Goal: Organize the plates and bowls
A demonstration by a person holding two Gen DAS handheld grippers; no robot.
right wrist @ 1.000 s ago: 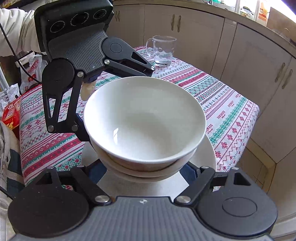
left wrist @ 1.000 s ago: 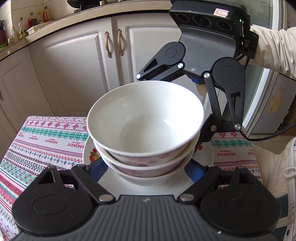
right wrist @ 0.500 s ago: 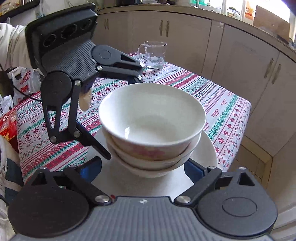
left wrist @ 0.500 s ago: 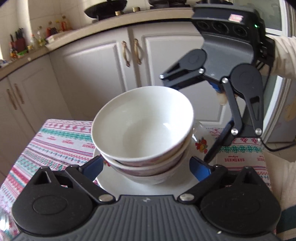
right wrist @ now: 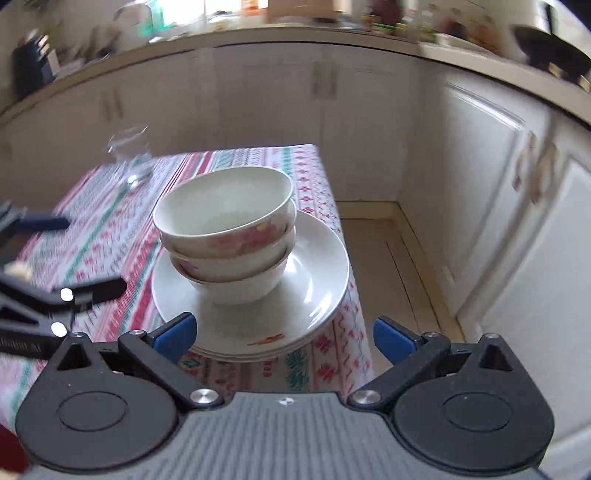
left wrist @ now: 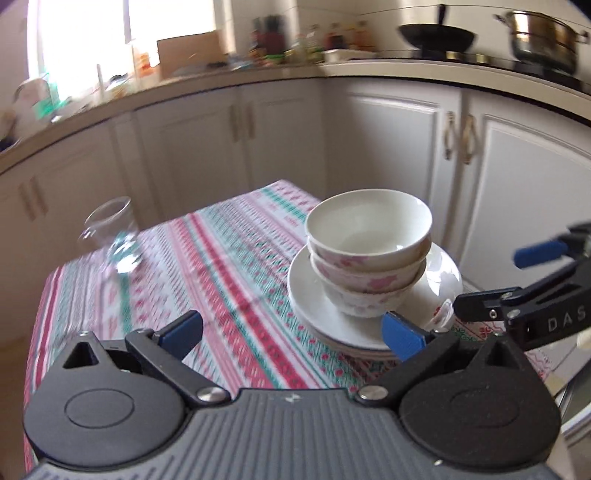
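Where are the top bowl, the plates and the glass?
top bowl [left wrist: 369, 230], left wrist view, inner wall.
plates [right wrist: 317, 280], right wrist view, bare right side of the top plate.
glass [left wrist: 114, 236], left wrist view, blurred side wall.

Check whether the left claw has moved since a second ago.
Yes. The left claw, its jaws opening and empty, has backed off the stacked white floral bowls, which now sit smaller and off to the right.

Motion-blurred glass mug [right wrist: 129, 157], countertop clutter [right wrist: 258, 11] beyond recognition.
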